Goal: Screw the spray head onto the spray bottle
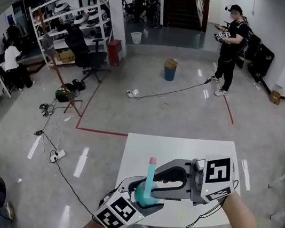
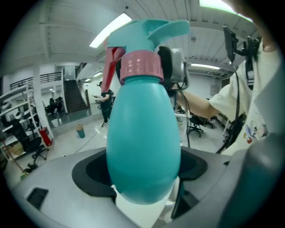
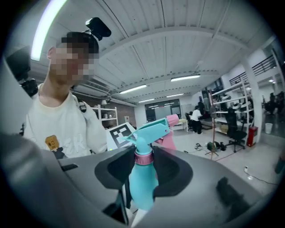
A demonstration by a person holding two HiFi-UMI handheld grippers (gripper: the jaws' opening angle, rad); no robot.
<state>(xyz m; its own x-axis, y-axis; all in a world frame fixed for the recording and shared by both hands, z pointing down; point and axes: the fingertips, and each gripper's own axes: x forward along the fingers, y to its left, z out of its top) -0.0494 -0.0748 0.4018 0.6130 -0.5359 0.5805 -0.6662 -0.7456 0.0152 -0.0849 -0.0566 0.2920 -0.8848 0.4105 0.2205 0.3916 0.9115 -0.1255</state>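
Saw left gripper (image 2: 144, 180) clamped on lower belly of bottle (image 2: 143, 133), bottle upright over near edge of tabletop (image 1: 180, 149). Right gripper (image 3: 143, 161) pinched pink collar (image 3: 143, 157) of head (image 3: 150, 131), pads pressing either side. Head sat on bottle neck, trigger (image 3: 173, 129) pointing away from me. Couldn't tell if bottle base touched tabletop.
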